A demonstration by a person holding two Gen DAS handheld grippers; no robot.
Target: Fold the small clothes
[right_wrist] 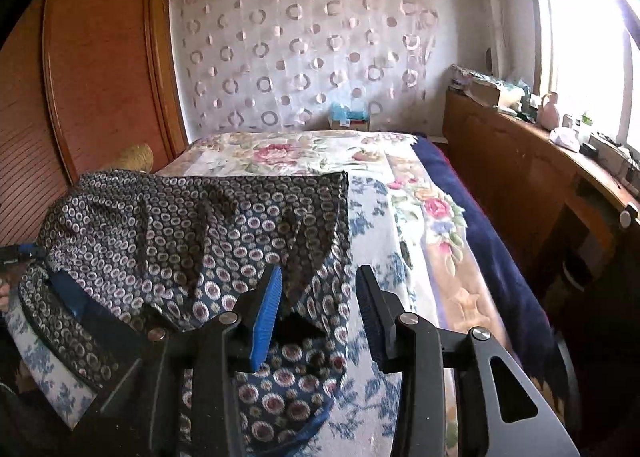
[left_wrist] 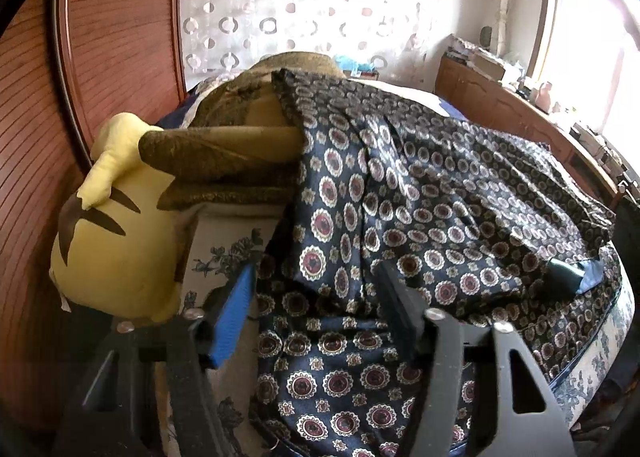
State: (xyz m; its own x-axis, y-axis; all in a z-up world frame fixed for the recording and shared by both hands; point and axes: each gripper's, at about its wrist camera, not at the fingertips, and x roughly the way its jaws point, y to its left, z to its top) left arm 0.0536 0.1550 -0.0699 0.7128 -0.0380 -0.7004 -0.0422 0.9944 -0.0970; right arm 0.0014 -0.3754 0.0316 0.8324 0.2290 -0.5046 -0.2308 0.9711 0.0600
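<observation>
A dark blue garment with round medallion print (left_wrist: 380, 225) lies spread and rumpled on the bed; it also shows in the right wrist view (right_wrist: 192, 241). My left gripper (left_wrist: 316, 277) is open, its blue-padded fingers straddling the garment's near left part just above the cloth. My right gripper (right_wrist: 318, 281) is open over the garment's near right corner, with a fold of cloth between the fingers but not clamped. The right gripper's tip (left_wrist: 568, 271) shows at the garment's far right edge in the left wrist view.
A yellow plush toy (left_wrist: 116, 225) and stacked brown cushions (left_wrist: 240, 161) sit at the garment's left. The bed has a floral cover (right_wrist: 400, 193) and blue blanket (right_wrist: 480, 209). A wooden wardrobe (right_wrist: 104, 69) stands left, a cluttered wooden sideboard (right_wrist: 520, 161) right under the window.
</observation>
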